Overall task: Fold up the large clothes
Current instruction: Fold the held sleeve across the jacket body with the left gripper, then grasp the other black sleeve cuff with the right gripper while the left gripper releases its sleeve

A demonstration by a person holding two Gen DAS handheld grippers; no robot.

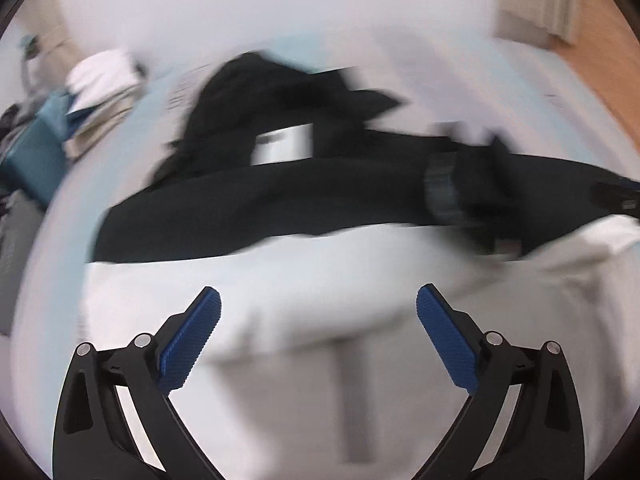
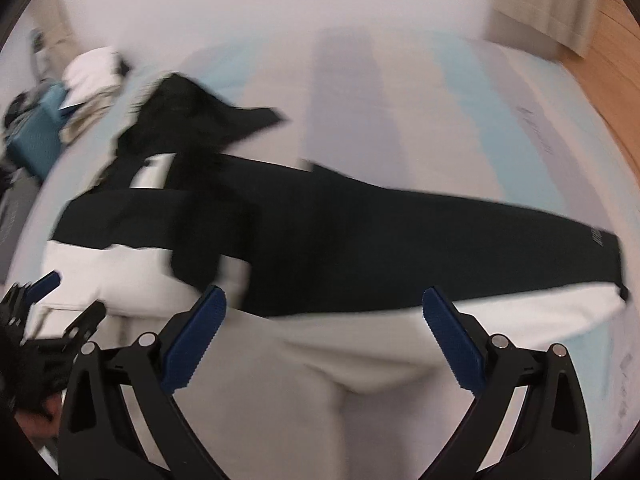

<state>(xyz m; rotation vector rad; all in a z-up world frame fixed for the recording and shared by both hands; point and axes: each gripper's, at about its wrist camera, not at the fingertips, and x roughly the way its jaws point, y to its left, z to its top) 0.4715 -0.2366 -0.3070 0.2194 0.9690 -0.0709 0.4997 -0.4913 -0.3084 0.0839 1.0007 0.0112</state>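
Both the left gripper (image 1: 318, 300) and right gripper (image 2: 324, 300) hover with jaws apart and empty above black trousers (image 2: 360, 240) lying across white clothing (image 2: 360, 360) on a bed (image 2: 500, 128), apparently between folds, needing a fresh grasp next.

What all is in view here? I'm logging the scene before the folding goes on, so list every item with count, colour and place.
black garment: one, black, stretched long across the bed; its far end on the left of the view is bunched.
white garment: one, off-white, spread on the bed's near side, partly under the black one.
bed: one, pale blue and white cover, filling most of both views.
stack of folded clothes: one, white and beige, far left on the bed.
teal item: one, teal, left of the stack; too blurred to identify.
wooden floor: orange-brown, right edge.
left gripper: one, black with blue pads, open, above the white garment.
right gripper: one, same colours, open, nothing between its pads.
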